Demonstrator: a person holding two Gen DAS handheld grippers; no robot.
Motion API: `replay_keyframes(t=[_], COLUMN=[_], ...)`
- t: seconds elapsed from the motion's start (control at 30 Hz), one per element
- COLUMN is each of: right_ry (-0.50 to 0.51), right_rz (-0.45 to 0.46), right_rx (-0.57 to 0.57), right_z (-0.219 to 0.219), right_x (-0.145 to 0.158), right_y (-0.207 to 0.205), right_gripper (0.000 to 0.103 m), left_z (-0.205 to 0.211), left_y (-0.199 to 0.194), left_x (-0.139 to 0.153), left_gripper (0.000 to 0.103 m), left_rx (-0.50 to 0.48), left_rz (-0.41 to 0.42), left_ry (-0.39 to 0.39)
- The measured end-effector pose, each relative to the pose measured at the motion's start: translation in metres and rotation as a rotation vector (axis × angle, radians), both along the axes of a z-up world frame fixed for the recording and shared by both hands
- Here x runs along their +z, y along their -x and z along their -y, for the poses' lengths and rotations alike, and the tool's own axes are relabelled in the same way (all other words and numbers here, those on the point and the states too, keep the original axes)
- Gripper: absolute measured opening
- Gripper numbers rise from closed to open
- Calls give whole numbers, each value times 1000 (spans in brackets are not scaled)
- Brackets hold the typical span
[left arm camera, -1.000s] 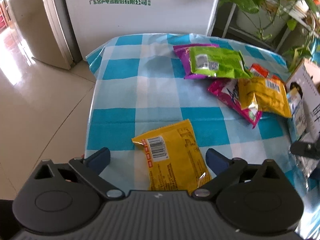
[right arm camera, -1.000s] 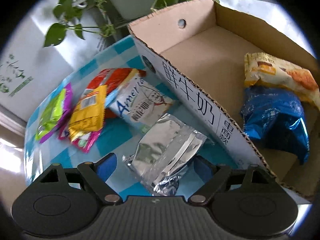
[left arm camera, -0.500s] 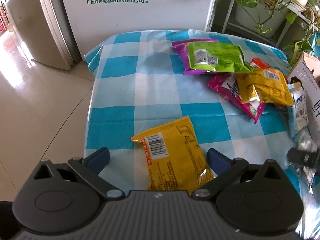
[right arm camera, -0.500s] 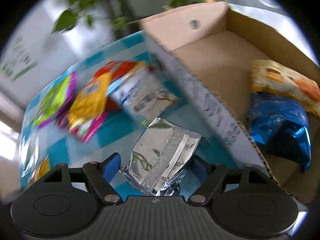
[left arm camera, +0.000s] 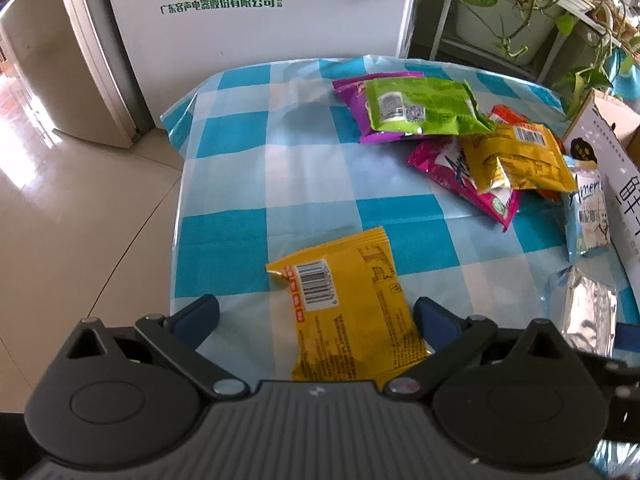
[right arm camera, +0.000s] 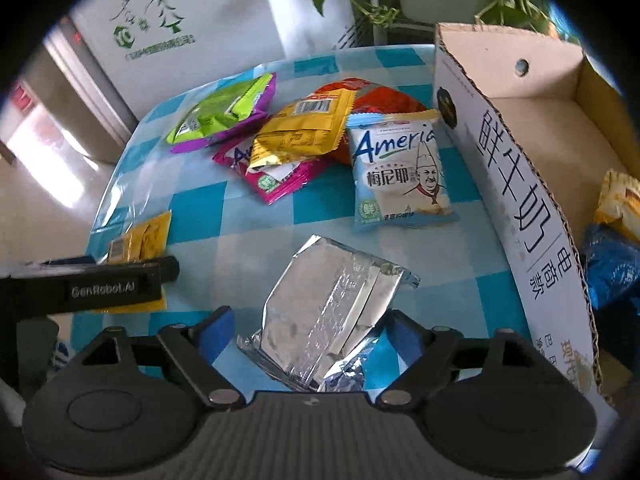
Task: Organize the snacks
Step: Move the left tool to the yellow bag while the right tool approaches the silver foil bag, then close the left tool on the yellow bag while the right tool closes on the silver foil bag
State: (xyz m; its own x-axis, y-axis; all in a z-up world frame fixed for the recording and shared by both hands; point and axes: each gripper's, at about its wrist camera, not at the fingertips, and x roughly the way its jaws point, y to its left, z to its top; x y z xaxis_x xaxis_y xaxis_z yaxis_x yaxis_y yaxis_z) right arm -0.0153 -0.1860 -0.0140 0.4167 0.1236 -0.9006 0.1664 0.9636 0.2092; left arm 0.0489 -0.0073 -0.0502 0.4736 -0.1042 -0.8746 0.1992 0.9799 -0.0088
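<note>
While partly cropped, cardboard box (right arm camera: 516, 184) holds seemingly two packets (right arm camera: 612, 248).

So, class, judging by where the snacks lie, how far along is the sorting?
Done: a blue packet and a cream one lie in the cardboard box. In hand: the opening right claw straddles a silver pouch; the open left claw straddles a yellow packet. Left: the white Ameria packet and the pile beside it.
</note>
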Motion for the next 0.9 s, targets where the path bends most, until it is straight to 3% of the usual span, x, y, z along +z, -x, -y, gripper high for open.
replay_keyframes(t=[0.2,0.67,0.77,0.83,0.9], right_ry=[-12,103,129,127,121], right_rz=[-16,-37,-31,-19,-16], right_rx=[-39,-30,-29,-14,-8], right_z=[4,-11,-12,-12,-11], right_x=[-3,-10,-10,-9,-7], right_y=[0,-10,-11,-11,-10], right_gripper=[93,92,83,75,71], left_z=[-6,4,5,6,8], left_y=[-3,3,5,8,11], left_x=[4,3,5,8,11], left_gripper=[102,100,92,76,66], left_rx=[54,25,15,-6,-21], left_rz=[-1,-11,7,27,35], left_ry=[12,-9,-8,0,14])
